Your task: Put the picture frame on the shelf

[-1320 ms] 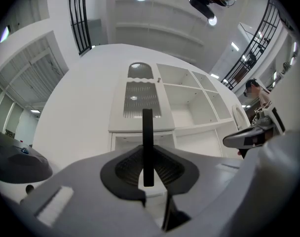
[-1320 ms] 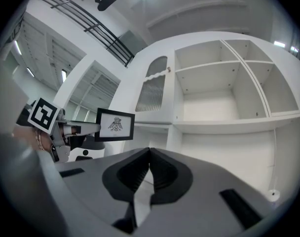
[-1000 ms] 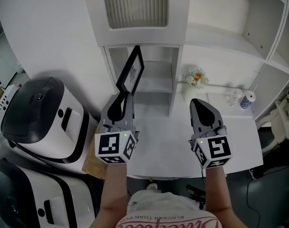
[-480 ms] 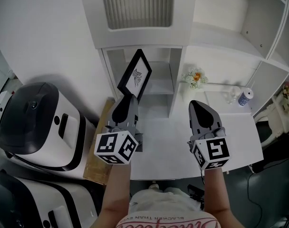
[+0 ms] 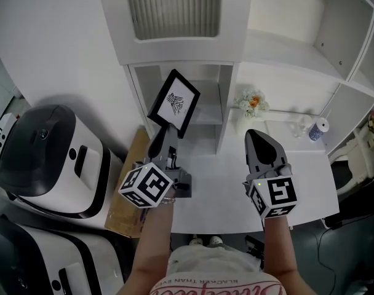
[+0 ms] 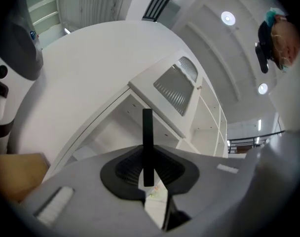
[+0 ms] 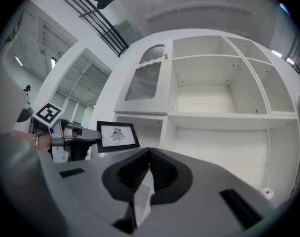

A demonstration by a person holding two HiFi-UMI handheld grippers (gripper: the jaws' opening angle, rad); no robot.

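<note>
Above white table (image 5: 221, 189), facing shelves (image 5: 285, 48), left fingers (image 5: 158, 145) pinch picture frame (image 5: 175, 102), right fingers (image 5: 264, 145) closed.

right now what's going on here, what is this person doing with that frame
A person holds a hand-held gripper in each hand. The left hand-held gripper is clamped on the lower edge of a black picture frame and holds it up in front of a low open compartment of the white shelf unit. The frame is not yet set down. The right hand-held gripper is shut and empty, and hovers over the white counter.
</note>
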